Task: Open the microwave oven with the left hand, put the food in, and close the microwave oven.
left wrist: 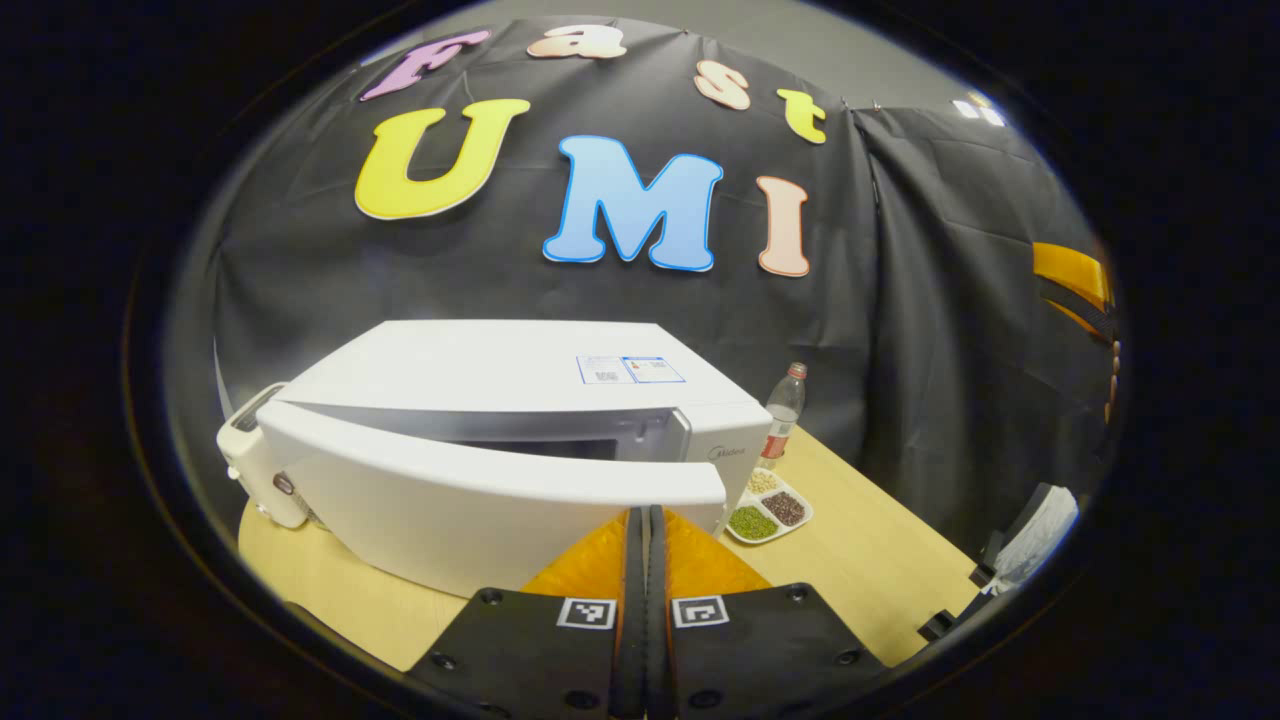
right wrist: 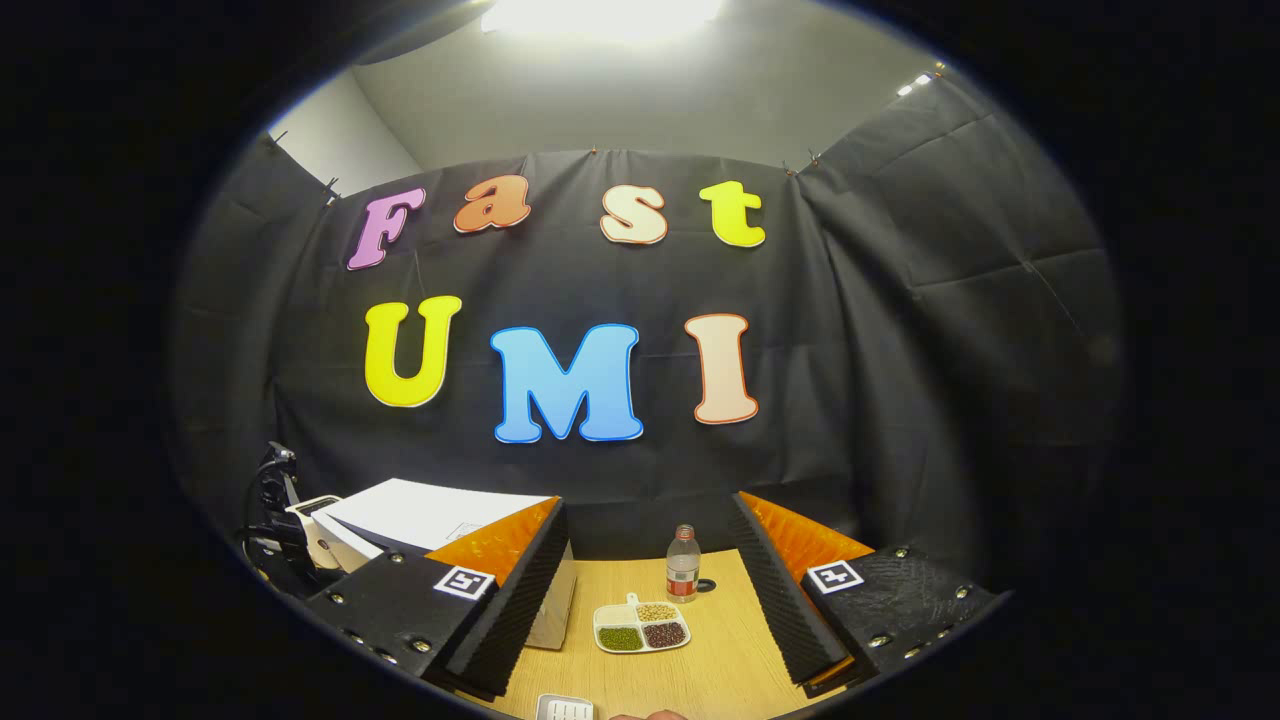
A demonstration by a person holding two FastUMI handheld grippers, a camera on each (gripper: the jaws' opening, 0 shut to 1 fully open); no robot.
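In the left gripper view, the big white box-shaped microwave oven (left wrist: 520,400) sits on the light wooden table (left wrist: 860,560), in the middle and left of the frame. Its white door (left wrist: 480,500) is swung partly open, and a dark gap shows behind it. The left gripper (left wrist: 645,540) is at the bottom middle of the frame. Its two fingers are pressed together with nothing between them, and their tips are just beside the free edge of the door. I cannot tell if they touch it.

To the right of the microwave lies the small white tray with three pockets of food (left wrist: 768,507): green, dark red and pale bits. Just behind it stands a clear plastic bottle with a red label (left wrist: 782,415).

In the right gripper view, the right gripper (right wrist: 640,610) is at the bottom of the frame. Its fingers are spread wide and hold nothing. Between them, farther off on the table (right wrist: 720,670), lies the food tray (right wrist: 642,628), with the bottle (right wrist: 683,565) standing behind it. The microwave (right wrist: 430,515) is at the lower left. A small white thing with ridges (right wrist: 565,708) peeks in at the bottom edge.
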